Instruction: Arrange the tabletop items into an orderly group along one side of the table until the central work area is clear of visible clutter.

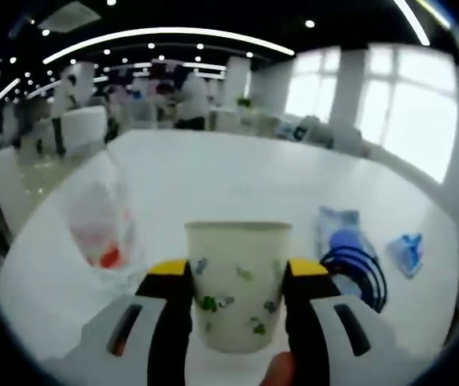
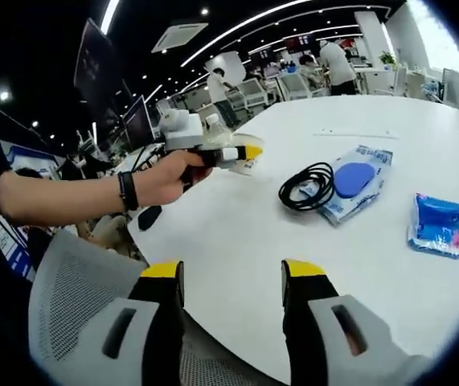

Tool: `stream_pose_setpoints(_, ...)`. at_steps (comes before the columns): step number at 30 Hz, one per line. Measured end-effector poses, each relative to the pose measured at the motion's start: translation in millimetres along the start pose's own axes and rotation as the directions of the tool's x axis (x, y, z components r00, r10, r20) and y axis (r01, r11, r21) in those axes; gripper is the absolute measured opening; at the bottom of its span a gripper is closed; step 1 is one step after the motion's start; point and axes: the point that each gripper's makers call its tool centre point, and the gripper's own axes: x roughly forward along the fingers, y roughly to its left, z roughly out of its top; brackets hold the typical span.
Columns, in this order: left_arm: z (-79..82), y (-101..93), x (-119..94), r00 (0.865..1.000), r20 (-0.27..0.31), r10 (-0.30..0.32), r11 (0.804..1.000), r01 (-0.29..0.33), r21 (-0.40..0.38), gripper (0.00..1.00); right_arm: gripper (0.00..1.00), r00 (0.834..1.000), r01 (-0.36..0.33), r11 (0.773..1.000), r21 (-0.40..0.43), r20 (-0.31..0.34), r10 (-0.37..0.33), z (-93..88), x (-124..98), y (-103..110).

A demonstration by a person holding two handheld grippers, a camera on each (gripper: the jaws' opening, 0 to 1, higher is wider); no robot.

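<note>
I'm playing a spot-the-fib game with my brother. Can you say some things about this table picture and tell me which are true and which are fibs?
1. The left gripper is closed on a paper cup. True.
2. The right gripper is holding the black cable. False: its jaws stand apart with nothing between them, and the cable lies on the table.
3. The cable lies beside the wet wipes pack. True.
4. The small blue packet is stacked on the wipes pack. False: it lies apart from it.
5. The cup is plain white. False: it has small green and blue prints.
</note>
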Motion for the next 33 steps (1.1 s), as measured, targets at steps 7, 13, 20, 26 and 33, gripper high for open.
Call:
stream_pose_setpoints(7, 8.8, 13.3, 21, 0.999, 0.034, 0.036, 0.999, -0.037, 0.027, 0.42, 0.48, 1.0, 0.002, 1.0, 0.022, -0.008, -0.002, -3.4, -1, -4)
stream_pose_setpoints(13, 4.6, 18.9, 30, 0.997, 0.06, 0.057, 0.996, -0.06, 0.06, 0.42, 0.47, 1.0, 0.003, 0.999, 0.033, -0.011, -0.002, -5.7, -2, -5)
stream_pose_setpoints(20, -16.2, 24.4, 24, 0.992, 0.073, 0.106, 0.993, -0.11, 0.047, 0.42, 0.48, 1.0, -0.004, 0.999, 0.049, 0.009, 0.004, -2.0, -3, -5)
stream_pose_setpoints(26, -33.0, 26.4, 23, 0.993, 0.024, 0.116, 0.992, -0.117, 0.037, 0.42, 0.48, 1.0, 0.0, 0.999, 0.053, 0.01, -0.001, -2.7, -2, -6)
stream_pose_setpoints(33, -29.7, 23.7, 19, 0.993, 0.041, 0.107, 0.994, -0.108, 0.029, 0.42, 0.48, 1.0, -0.006, 0.999, 0.04, 0.002, 0.006, -4.3, -1, -4)
